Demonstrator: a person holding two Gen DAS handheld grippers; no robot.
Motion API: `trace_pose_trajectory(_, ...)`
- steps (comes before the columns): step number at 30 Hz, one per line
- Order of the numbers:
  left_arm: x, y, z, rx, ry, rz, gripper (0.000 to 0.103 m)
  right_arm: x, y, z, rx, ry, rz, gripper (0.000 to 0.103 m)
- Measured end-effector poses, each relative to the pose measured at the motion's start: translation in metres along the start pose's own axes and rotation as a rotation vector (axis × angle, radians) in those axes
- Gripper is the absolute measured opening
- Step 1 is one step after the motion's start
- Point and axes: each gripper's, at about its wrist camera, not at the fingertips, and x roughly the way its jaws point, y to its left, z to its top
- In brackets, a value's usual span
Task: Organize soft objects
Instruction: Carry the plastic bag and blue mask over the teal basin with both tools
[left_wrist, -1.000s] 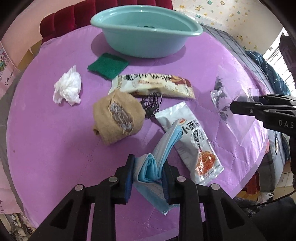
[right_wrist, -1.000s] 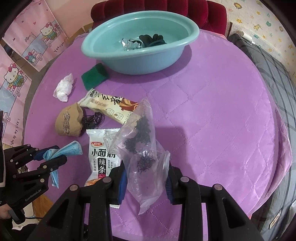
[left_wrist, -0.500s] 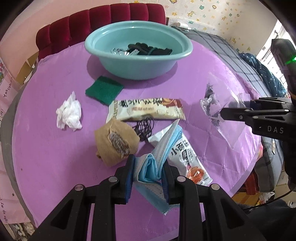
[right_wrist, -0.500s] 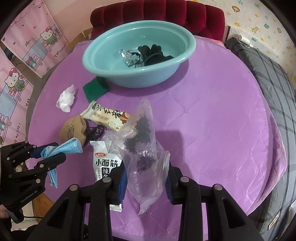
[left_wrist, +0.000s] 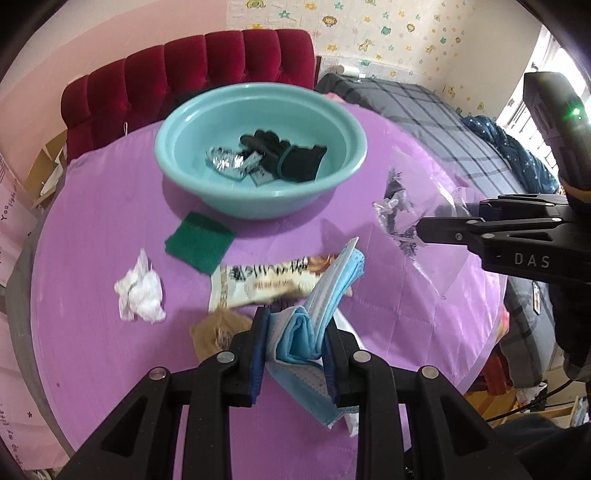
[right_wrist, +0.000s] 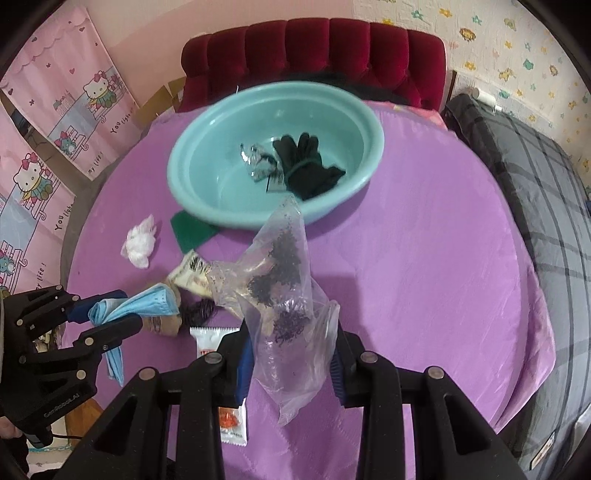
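Left gripper (left_wrist: 295, 345) clamped tight on folded blue mask (left_wrist: 314, 314), lifted off purple table (left_wrist: 92, 332) near front edge. Right gripper (right_wrist: 291, 354) pinches clear bag (right_wrist: 288, 295), dark bits inside, tea perhaps. I read both as bound for teal basin (left_wrist: 192, 177) near far edge, glove (left_wrist: 288, 157) already inside.

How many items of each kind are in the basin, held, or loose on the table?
In the basin: 2, black glove, foil wrapper
Held: 2, blue mask, clear bag
Loose snack packets: 2
Green pad: 1
White tissue: 1
Brown pouch: 1
Black cord: 1
Total: 10
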Motion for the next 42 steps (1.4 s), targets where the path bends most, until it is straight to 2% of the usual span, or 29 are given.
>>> trace_pose_trajectory(15, -0.005, 0.01, 0.062, 0.034, -0.062, -0.002, 0.029, -0.006, -0.007, 0.067, 0.011, -0.051, 0.016, 0.036)
trace_pose_trajectory(19, 0.001, 0.015, 0.079, 0.044, -0.067, -0.007, 0.029, -0.002, -0.011, 0.087, 0.035, -0.052, 0.05, 0.037)
trace_pose_trajectory(30, 0.016, 0.033, 0.117, 0.048, -0.081, -0.006, 0.029, 0.011, -0.009, 0.131, 0.01, -0.07, 0.033, 0.037)
trace_pose_trajectory(42, 0.045, 0.05, 0.143, 0.042, -0.073, 0.009, 0.029, 0.041, -0.01, 0.171, 0.011, -0.068, 0.037, 0.037)
